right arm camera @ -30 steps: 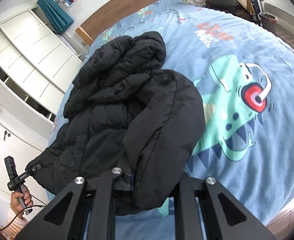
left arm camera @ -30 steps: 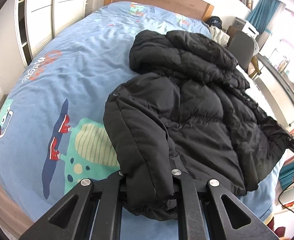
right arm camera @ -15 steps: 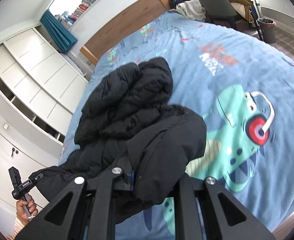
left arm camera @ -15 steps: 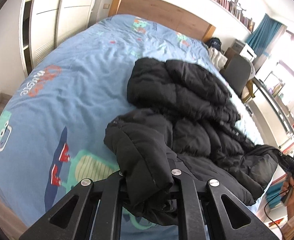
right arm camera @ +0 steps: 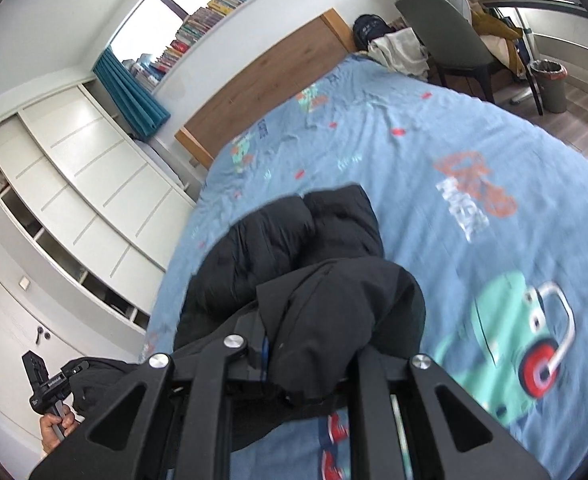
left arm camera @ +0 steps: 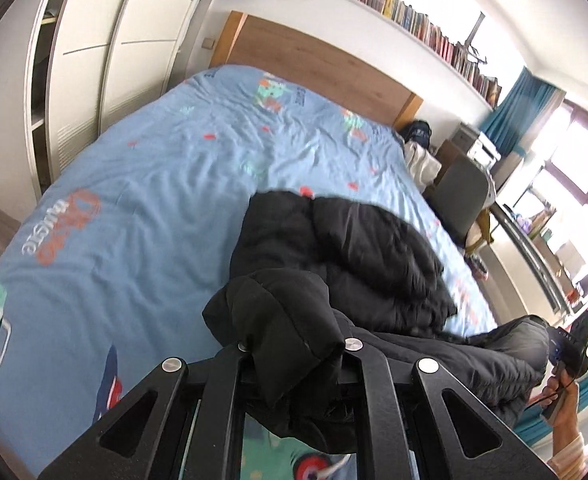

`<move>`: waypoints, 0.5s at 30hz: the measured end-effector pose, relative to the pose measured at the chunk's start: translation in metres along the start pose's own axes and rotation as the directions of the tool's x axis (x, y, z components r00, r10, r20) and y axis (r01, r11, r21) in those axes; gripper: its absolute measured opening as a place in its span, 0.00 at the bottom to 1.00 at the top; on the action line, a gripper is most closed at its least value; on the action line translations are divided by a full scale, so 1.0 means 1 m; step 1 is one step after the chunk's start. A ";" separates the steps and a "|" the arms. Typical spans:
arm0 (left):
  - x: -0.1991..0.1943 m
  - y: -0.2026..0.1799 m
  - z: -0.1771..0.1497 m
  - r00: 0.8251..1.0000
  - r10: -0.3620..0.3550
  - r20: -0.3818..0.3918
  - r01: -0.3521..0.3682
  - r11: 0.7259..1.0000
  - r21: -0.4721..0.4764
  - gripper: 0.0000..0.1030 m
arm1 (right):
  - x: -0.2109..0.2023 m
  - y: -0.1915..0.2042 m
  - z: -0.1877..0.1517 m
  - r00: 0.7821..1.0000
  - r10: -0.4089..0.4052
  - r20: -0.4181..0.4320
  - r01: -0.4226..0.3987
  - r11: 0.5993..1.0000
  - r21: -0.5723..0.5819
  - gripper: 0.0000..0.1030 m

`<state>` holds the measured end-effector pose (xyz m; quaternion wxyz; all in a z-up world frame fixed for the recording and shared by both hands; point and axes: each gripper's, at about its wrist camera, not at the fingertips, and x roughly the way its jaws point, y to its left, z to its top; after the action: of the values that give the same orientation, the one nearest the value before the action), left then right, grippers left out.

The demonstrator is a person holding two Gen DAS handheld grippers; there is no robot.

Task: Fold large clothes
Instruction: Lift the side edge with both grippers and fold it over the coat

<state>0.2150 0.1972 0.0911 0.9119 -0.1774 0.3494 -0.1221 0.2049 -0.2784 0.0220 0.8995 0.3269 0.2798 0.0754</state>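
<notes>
A black puffer jacket (left arm camera: 358, 264) lies on the blue cartoon-print bed (left arm camera: 141, 200), its near end lifted. My left gripper (left arm camera: 294, 354) is shut on one bunched corner of the jacket's hem. My right gripper (right arm camera: 302, 354) is shut on the other corner; the jacket (right arm camera: 294, 252) hangs between them while its hood end rests on the bed (right arm camera: 454, 168). The fingertips are hidden in the fabric. Each view shows the other gripper at its edge, the right one (left arm camera: 570, 348) and the left one (right arm camera: 49, 384).
A wooden headboard (left arm camera: 318, 60) stands at the far end. White wardrobes (left arm camera: 105, 48) line one side. A grey chair (right arm camera: 442, 32), a desk and a waste bin (right arm camera: 550, 84) stand on the other side. A bookshelf (left arm camera: 406, 12) runs above the headboard.
Both grippers have risen and tilted up with the jacket's hem. The near part of the jacket has lifted off the bed and bunched toward the hood end.
</notes>
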 end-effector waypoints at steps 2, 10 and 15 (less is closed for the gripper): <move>0.008 0.000 0.018 1.000 -0.004 0.013 0.005 1.000 -0.006 0.11 | 0.012 0.005 0.020 1.000 0.007 0.017 -0.007 1.000 0.001 0.13; 0.073 -0.003 0.090 1.000 0.007 0.025 -0.007 0.999 -0.032 0.11 | 0.079 0.014 0.092 0.999 -0.018 0.037 0.017 0.999 0.028 0.13; 0.144 0.009 0.134 0.999 0.036 -0.008 -0.037 0.995 -0.093 0.11 | 0.142 0.005 0.135 0.998 -0.066 0.024 0.064 0.995 0.074 0.13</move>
<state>0.4115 0.1872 0.0951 0.9036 -0.2131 0.3608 -0.0894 0.3980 -0.3029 0.0458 0.8925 0.3516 0.2809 0.0314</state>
